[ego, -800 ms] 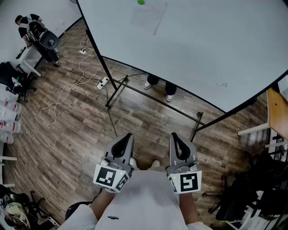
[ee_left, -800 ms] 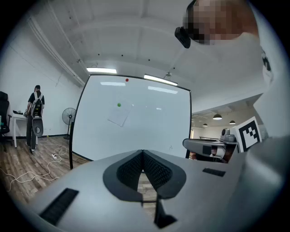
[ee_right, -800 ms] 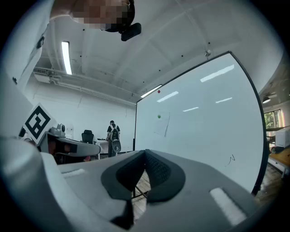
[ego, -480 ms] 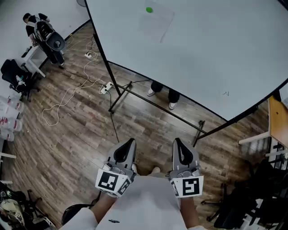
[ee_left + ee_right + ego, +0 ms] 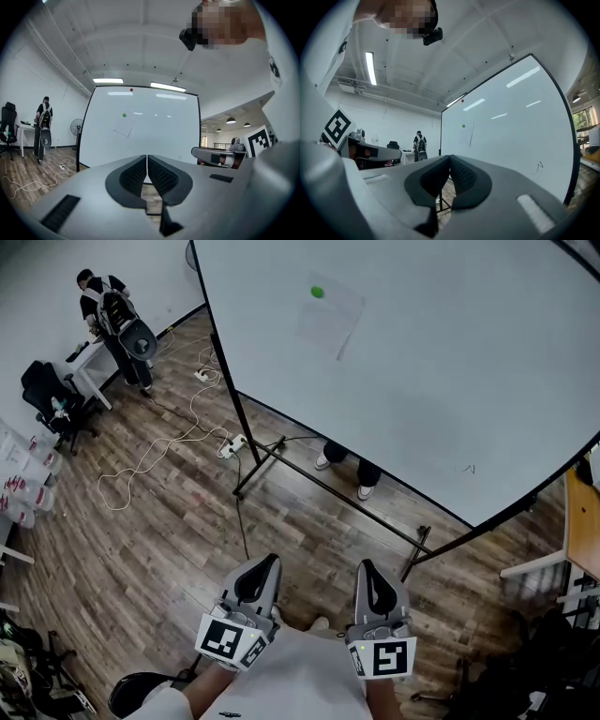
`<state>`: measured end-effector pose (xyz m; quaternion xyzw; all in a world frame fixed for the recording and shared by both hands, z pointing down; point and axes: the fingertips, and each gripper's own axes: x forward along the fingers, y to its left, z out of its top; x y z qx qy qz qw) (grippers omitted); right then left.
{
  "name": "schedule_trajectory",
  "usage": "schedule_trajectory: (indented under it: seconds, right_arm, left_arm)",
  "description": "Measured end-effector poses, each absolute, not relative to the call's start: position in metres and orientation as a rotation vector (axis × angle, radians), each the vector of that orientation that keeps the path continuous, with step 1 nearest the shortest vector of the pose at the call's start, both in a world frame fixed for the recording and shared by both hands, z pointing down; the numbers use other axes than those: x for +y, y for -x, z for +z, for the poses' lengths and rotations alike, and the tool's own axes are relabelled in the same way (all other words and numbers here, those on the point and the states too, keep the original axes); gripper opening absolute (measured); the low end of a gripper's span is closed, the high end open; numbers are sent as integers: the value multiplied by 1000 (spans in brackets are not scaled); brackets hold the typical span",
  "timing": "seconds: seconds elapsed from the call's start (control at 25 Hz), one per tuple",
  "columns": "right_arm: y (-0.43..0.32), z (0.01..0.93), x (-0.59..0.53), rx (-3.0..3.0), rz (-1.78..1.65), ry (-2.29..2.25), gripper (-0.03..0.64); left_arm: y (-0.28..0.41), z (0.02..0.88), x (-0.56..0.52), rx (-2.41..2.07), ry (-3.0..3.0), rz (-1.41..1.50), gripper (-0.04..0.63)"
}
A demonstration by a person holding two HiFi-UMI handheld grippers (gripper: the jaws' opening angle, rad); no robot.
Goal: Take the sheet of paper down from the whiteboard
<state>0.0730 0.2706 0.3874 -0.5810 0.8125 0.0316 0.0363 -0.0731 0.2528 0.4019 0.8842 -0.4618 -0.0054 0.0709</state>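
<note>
A white sheet of paper (image 5: 330, 317) hangs on the large whiteboard (image 5: 441, 381), pinned at its top by a green round magnet (image 5: 317, 292). The paper (image 5: 125, 126) and the magnet (image 5: 123, 115) also show in the left gripper view, and the paper (image 5: 466, 134) shows in the right gripper view. My left gripper (image 5: 263, 566) and right gripper (image 5: 367, 571) are held low and close to the body, side by side, far short of the board. Both are shut with nothing between their jaws.
The whiteboard stands on a black metal frame (image 5: 319, 474) on a wooden floor. Someone's feet (image 5: 345, 476) show behind the board. A person (image 5: 112, 320) stands at a desk far left, near a black chair (image 5: 54, 399). White cables (image 5: 150, 460) lie on the floor.
The head view has tilted up, so the whiteboard, paper and magnet now sit lower in the picture. Both grippers have slid slightly down in the frame and stay shut.
</note>
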Motion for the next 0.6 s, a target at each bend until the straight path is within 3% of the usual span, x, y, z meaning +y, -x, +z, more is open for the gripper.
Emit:
schedule_trajectory:
  seconds: [0.08, 0.16, 0.6]
  right_arm:
    - [-80, 385, 271, 2468, 112, 1776, 21]
    - [-86, 383, 266, 2457, 110, 1766, 103]
    - [-107, 379, 225, 2462, 118, 1747, 109]
  left_arm:
    - [68, 401, 254, -1402, -2681, -21, 8]
    - [61, 404, 250, -1408, -2687, -5, 8]
    - [37, 393, 203, -1435, -2697, -25, 75]
